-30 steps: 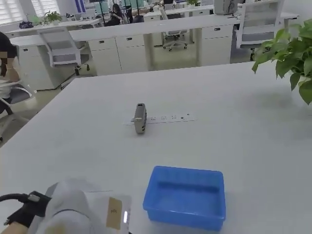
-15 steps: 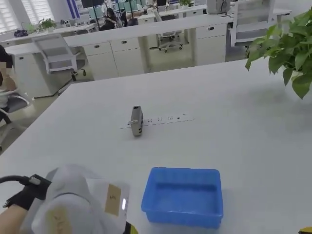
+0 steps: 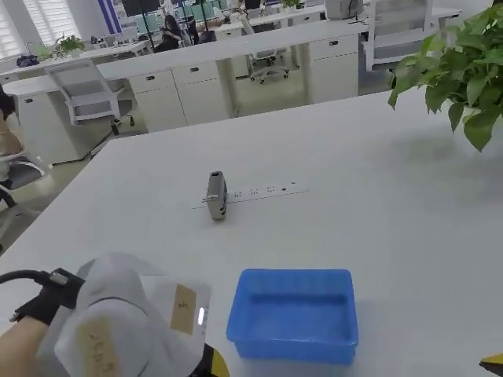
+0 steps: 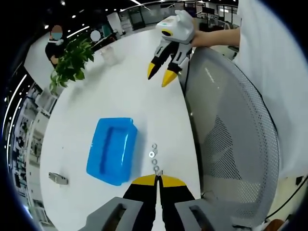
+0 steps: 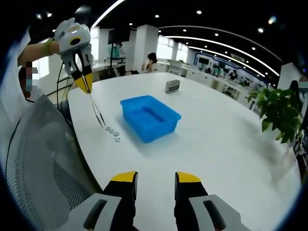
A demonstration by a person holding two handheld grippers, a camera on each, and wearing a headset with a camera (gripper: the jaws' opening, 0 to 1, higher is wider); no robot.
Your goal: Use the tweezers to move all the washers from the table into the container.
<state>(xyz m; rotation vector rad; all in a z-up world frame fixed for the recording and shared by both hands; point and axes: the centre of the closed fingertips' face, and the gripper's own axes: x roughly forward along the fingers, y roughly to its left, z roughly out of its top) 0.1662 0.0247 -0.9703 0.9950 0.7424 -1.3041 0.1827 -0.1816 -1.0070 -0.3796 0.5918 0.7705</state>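
— Spotted any change over the last second?
— Hardly. Tipped the headset a little, nothing more. Found the blue plastic container (image 3: 292, 314) as empty as before on the white counter (image 3: 377, 196).
— And the small silver washers (image 4: 153, 154)?
— Left lying in a short row near the container, between it and the counter's edge. Lifted none yet.
— Fingers?
— Kept those of the left gripper (image 4: 156, 180) together, clamped on the thin metal tweezers (image 5: 96, 109), tips lowered to the near end of the row; touching a washer or not, couldn't tell. Held those of the right gripper (image 5: 151, 177) apart, gripping nothing, well away from the washers.
— Meaning for the task?
— Judged it barely begun: approach made, first pinch still to come, every washer still owed to the container. Called for a fine, steady close on one washer's rim.
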